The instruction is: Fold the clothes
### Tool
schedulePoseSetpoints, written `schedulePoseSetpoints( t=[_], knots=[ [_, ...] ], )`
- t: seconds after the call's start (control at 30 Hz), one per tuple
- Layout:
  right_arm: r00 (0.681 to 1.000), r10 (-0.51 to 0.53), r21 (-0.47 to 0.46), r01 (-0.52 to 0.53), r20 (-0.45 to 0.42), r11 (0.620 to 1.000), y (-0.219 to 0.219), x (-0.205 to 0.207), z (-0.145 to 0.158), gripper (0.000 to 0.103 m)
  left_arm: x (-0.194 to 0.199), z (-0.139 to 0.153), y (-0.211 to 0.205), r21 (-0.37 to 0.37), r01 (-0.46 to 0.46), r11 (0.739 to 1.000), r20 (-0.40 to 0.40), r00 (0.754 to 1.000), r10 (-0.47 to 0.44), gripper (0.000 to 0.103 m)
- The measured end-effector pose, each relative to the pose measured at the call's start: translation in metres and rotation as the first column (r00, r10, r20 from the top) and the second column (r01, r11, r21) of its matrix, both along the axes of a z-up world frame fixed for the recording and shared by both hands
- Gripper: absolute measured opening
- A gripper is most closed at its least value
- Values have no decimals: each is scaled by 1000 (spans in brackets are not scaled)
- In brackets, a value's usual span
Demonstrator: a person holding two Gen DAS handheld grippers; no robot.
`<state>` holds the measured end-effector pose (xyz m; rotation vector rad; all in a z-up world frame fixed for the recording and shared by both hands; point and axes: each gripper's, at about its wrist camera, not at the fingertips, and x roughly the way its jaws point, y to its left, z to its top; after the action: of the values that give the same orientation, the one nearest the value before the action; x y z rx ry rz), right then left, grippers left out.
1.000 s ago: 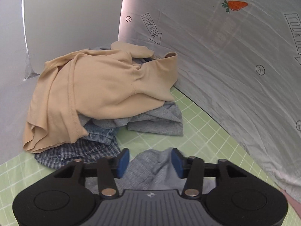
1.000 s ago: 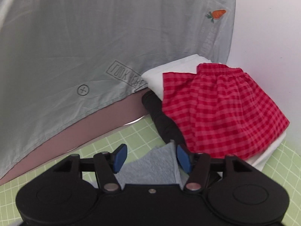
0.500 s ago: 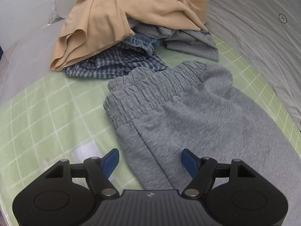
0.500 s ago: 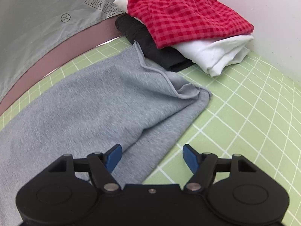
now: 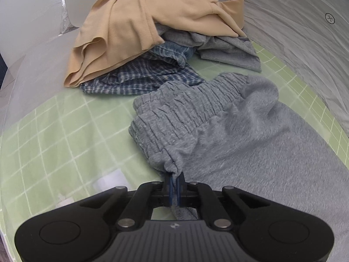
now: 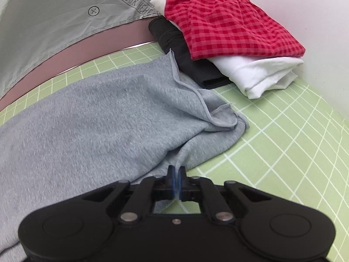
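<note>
Left wrist view is showing the left gripper (image 5: 174, 180) with its blue pads pressed together on the near corner of the waistband of the gray shorts (image 5: 229, 131), which are lying spread on the green grid mat (image 5: 54, 131). Beyond the gathered waistband, at the far side, a loose pile is sitting: a tan shirt (image 5: 141, 21) on top, a blue checked garment (image 5: 135, 78) and a denim piece (image 5: 174, 53) under it, and another gray garment (image 5: 231, 48) to the right. A gray sheet (image 5: 294, 32) is rising along the far right. Right wrist view is showing the right gripper (image 6: 176, 178) likewise clamped on the near edge of the shorts' leg end (image 6: 109, 113), with the hem crumpled just ahead of it. At the far right a folded stack is resting on the mat: red checked shorts (image 6: 229, 24) on top, a white garment (image 6: 261, 72) below, and a black garment (image 6: 187, 61) beside them, touching the gray hem.
</note>
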<state>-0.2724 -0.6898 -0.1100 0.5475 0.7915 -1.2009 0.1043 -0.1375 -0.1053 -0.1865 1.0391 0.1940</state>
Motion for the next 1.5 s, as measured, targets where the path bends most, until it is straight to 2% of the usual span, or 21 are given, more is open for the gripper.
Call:
schedulePoseSetpoints(
  t=[0.13, 0.23, 0.3, 0.33, 0.4, 0.43, 0.47, 0.5, 0.63, 0.7, 0.77, 0.9, 0.97, 1.03, 1.2, 1.27, 1.37, 1.5],
  knots=[
    [1000, -13, 9, 14, -25, 1000, 25, -28, -1, 2, -12, 1, 27, -2, -21, 1000, -1, 1000, 21, 5],
    [999, -38, 44, 38, -5, 998, 51, -55, 0, 2, -21, 1, 45, -5, -32, 999, 1, 999, 32, 5],
    [999, -26, 61, 24, 19, 998, 67, -69, 0, 3, -26, 3, 48, -12, -23, 1000, -1, 1000, 23, 6],
    [1000, -6, 60, 5, 24, 998, 72, -75, 0, 3, -28, 5, 48, -15, -17, 1000, -4, 1000, 17, 11],
    [999, 29, 56, -31, 31, 998, 81, -85, 0, 8, -33, 10, 46, -21, -4, 1000, -5, 1000, 4, 12],
    [999, 28, 49, -30, 33, 998, 82, -90, 2, 11, -38, 14, 42, -26, 15, 1000, -2, 1000, -15, 15],
    [999, 26, 42, -28, 35, 999, 82, -94, 4, 20, -43, 18, 38, -31, 36, 999, 0, 999, -36, 19],
    [999, 24, 32, -26, 42, 999, 81, -99, 7, 27, -50, 22, 32, -39, 62, 997, 7, 998, -62, 26],
    [999, 26, 1, -26, 21, 1000, 70, -115, 10, 27, -84, 34, 0, -81, 204, 976, 26, 979, -202, 43],
    [1000, 23, -11, -23, -5, 1000, 60, -123, 8, 27, -101, 33, -18, -101, 245, 964, 18, 969, -245, 48],
    [1000, 17, -12, -17, -15, 1000, 49, -131, 6, 27, -116, 29, -36, -105, 276, 955, 18, 961, -276, 48],
    [993, 85, -19, -87, -85, 996, 27, -141, -3, 28, -139, 17, -68, -103, 298, 949, -9, 954, -300, 49],
    [984, 140, -42, -145, -112, 989, 18, -143, -5, 28, -147, 12, -80, -100, 302, 948, -19, 952, -305, 49],
    [976, 140, -75, -154, -165, 985, 7, -145, -5, 28, -151, 8, -89, -92, 304, 948, -27, 951, -307, 49],
    [984, 16, -98, -34, -179, 995, -26, -164, -3, 26, -156, 12, -94, -98, 295, 950, -30, 954, -300, 49],
    [986, 34, -127, -55, -163, 990, -20, -163, 6, 26, -158, 17, -94, -101, 292, 951, -27, 955, -296, 49],
    [989, 79, -189, -102, -127, 977, -1, -154, 22, 34, -160, 22, -95, -112, 293, 950, -27, 954, -298, 49],
    [991, 130, -177, -131, -15, 976, 15, -139, 31, 40, -160, 20, -100, -152, 318, 936, -40, 944, -327, 49]
  ],
)
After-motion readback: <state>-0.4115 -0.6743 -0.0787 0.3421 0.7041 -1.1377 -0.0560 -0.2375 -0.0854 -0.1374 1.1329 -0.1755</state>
